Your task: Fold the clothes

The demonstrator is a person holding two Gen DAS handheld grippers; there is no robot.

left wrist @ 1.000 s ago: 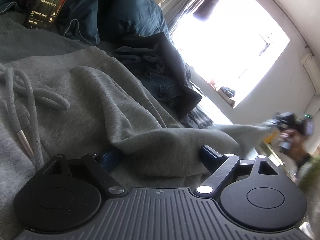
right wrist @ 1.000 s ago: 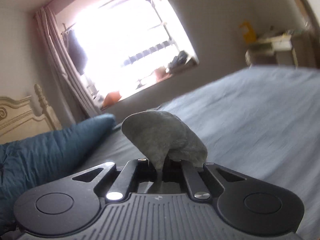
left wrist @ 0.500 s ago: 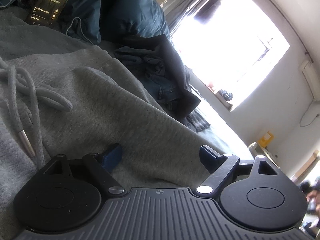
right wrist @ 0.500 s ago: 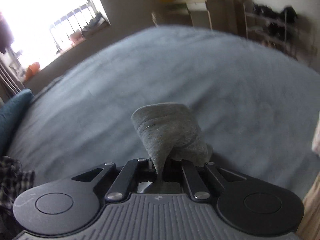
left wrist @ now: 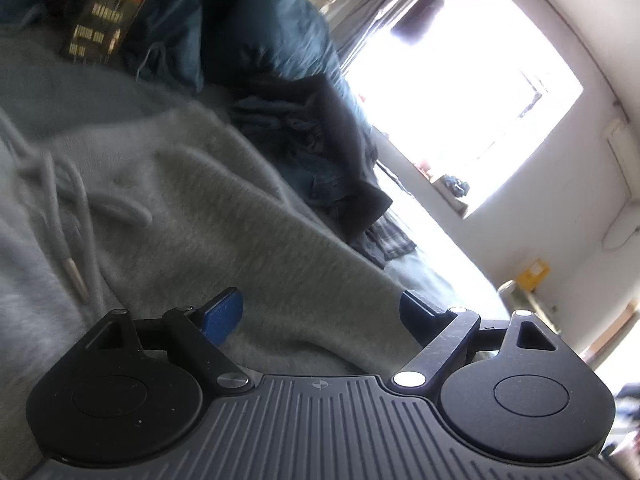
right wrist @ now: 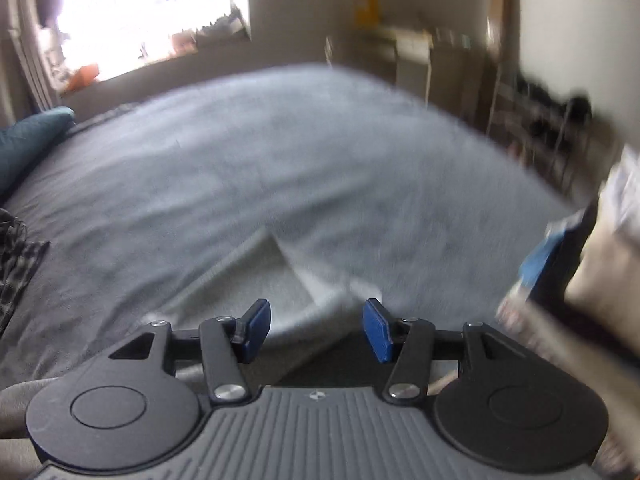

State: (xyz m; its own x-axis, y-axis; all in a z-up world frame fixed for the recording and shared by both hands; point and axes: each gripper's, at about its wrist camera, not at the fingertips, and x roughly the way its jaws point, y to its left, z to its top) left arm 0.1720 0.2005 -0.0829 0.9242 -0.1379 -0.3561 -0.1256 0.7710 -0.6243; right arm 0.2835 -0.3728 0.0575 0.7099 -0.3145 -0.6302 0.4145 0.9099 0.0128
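Risk: fold gets undone, tbh, since the grey sweatshirt (left wrist: 248, 216) is only draped on the bed (right wrist: 280, 152), with nothing pinning it.
Garment spot: sweatshirt is spread over the bed in the left wrist view, drawstring (left wrist: 76, 216) on top; a grey sleeve end (right wrist: 256, 276) is seen flat on the sheet in the right wrist view.
Left hand-held gripper (left wrist: 320, 312): released, jaws stood wide, a fabric ridge is straddled but not pinched.
Right hand-held gripper (right wrist: 316, 330): jaws are opening, nothing is clamped between the pads, the sleeve end lies just beyond them.
Snag cause: cloth could be caught by a blue pad (left wrist: 222, 314) on the way out and the crease dragged askew.
Sleeve worry: a crooked or bunched edge is likely if it's let go mid-swing; the view is too blurred for that to be judged.
Clutter: dark clothes pile (left wrist: 320, 152) sits just beside the sweatshirt, so a wide sweep could get it tangled in.
Cord: drawstring could be trapped inside the next fold.
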